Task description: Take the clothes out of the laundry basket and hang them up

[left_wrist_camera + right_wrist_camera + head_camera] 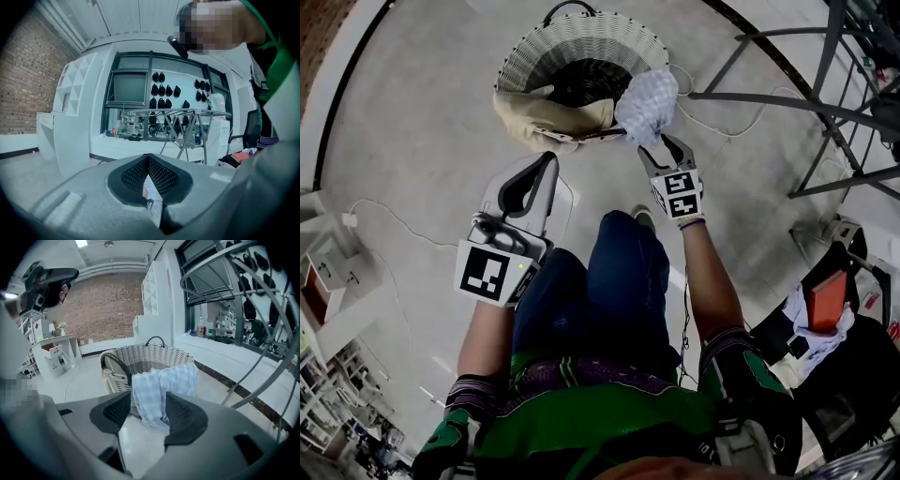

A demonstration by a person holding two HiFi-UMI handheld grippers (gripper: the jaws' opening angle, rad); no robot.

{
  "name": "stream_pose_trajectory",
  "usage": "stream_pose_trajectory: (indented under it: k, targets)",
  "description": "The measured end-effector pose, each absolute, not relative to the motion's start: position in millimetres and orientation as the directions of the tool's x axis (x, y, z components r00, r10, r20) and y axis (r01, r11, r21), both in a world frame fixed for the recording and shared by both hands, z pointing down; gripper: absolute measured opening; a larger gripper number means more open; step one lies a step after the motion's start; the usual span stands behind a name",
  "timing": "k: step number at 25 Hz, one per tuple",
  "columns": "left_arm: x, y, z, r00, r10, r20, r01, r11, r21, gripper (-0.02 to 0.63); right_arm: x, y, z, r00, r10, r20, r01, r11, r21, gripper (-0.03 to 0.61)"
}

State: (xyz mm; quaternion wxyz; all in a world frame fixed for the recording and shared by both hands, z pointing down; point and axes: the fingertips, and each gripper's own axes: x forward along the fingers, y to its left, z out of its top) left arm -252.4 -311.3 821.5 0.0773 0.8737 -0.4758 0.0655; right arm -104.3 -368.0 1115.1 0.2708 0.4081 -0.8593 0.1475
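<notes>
A woven laundry basket [581,30] stands on the floor ahead. A blue-white checked cloth [649,103] hangs over its right rim, and a beige garment [546,117] is draped over its near left rim. My right gripper [664,150] is open just below the checked cloth. In the right gripper view the checked cloth [161,383] shows between the spread jaws of my right gripper [147,398], in front of the basket [150,357]; I cannot tell whether they touch it. My left gripper [548,161] is shut and empty, near the beige garment. My left gripper [148,158] points level at the drying rack [178,115].
The metal drying rack [825,94] stands at the right, close to the basket. A black chair with clothes and an orange item [825,305] sits at the lower right. A white cable [394,220] runs along the floor on the left. White shelving [323,281] lines the left edge.
</notes>
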Motion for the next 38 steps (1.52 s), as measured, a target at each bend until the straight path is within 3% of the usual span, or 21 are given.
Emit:
stream_pose_trajectory:
  k: [7,8,10,20,28,38]
  targets:
    - [-257,-315,852,0.533,-0.812,0.237,-0.843,-0.535,0.065,0.017,-112,-391,1149,-0.523,-0.601,0.604,-0.757,0.653,-0.007,0.230]
    - [-258,-317,852,0.532,-0.812,0.239,-0.844,-0.532,0.068,0.017,-112,-393,1148,-0.522,-0.600,0.606,-0.756,0.655,-0.002,0.208]
    - [-260,-319,849,0.527,-0.816,0.236,-0.848,-0.525,0.079,0.017,-113,-393,1142,-0.519,-0.594,0.615,-0.753,0.658,0.000,0.025]
    - [-268,-309,770,0.509,-0.830,0.226,-0.861,-0.492,0.132,0.017,-106,-374,1062,-0.504,-0.557,0.660,-0.744,0.668,-0.004,0.014]
    - [-267,-280,643,0.511,-0.852,0.111,-0.859,-0.504,0.092,0.017,-91,-364,924,-0.507,-0.607,0.612,-0.747,0.664,0.040,0.014]
    - [-281,-211,529,0.497,-0.862,0.100,-0.868,-0.491,0.076,0.017,-91,-335,755,-0.525,-0.657,0.541,-0.729,0.676,0.114,0.013]
